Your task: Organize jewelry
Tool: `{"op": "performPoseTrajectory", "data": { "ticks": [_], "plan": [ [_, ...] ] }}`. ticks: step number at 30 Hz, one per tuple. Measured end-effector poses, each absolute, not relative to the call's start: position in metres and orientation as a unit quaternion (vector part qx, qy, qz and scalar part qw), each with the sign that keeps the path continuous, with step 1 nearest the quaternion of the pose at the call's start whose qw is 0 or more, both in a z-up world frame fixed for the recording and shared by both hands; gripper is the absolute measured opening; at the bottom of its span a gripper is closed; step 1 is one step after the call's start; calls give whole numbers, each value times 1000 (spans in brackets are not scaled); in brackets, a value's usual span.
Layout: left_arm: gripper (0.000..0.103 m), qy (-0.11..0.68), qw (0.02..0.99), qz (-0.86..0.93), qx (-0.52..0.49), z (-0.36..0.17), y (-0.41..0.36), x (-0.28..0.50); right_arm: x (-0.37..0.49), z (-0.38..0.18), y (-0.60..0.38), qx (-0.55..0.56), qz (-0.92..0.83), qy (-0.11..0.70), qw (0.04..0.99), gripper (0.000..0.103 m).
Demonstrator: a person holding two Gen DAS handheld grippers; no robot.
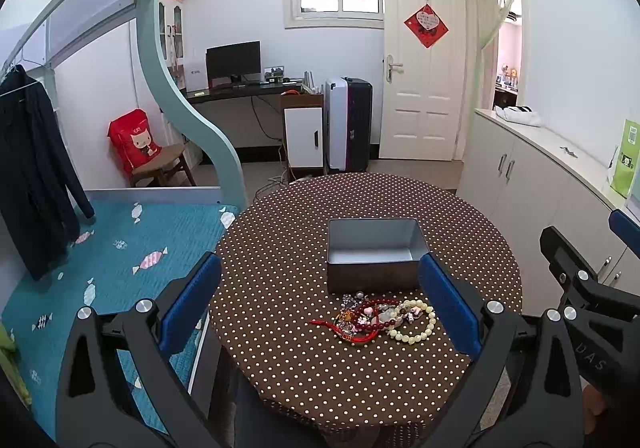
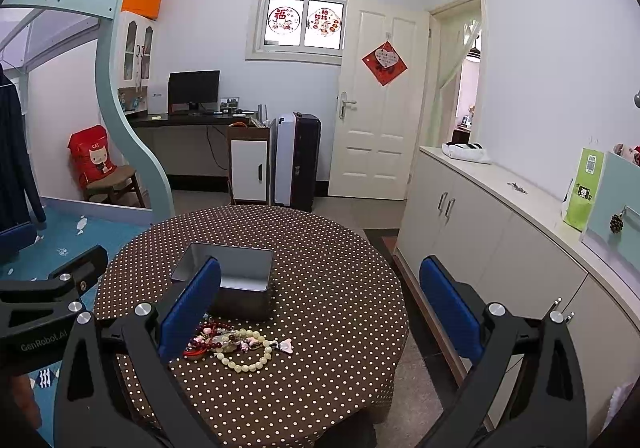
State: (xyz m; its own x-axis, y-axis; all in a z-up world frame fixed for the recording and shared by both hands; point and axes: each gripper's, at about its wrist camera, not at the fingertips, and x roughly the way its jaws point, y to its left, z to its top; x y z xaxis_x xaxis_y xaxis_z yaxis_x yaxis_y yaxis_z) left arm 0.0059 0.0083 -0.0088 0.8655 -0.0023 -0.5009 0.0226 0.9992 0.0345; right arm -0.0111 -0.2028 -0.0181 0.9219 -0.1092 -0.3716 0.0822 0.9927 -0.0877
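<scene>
A pile of jewelry (image 1: 376, 318) lies on the round brown polka-dot table (image 1: 320, 208): a cream bead bracelet (image 1: 420, 322), a dark red bead bracelet and a red cord. Behind it stands an empty grey metal tin (image 1: 372, 252), lid off. My left gripper (image 1: 320, 304) is open and empty, held above the near side of the table with the pile between its fingers. In the right wrist view the pile (image 2: 236, 344) and the tin (image 2: 240, 276) sit to the left. My right gripper (image 2: 320, 308) is open and empty, held above the table's right part.
A bed with a teal cover (image 1: 120, 272) lies left of the table. A long white cabinet (image 2: 500, 232) runs along the right wall. A desk with a monitor (image 1: 234, 62), a suitcase (image 1: 348, 124) and a white door stand at the back.
</scene>
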Motion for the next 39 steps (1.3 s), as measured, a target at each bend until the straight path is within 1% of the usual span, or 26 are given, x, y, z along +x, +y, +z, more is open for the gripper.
{"op": "performPoseTrajectory", "data": {
  "ticks": [39],
  "plan": [
    [98,278,961,-8,17,-10,15,11,-2,-23,-203,-38,-46,210,976,96]
  ]
}}
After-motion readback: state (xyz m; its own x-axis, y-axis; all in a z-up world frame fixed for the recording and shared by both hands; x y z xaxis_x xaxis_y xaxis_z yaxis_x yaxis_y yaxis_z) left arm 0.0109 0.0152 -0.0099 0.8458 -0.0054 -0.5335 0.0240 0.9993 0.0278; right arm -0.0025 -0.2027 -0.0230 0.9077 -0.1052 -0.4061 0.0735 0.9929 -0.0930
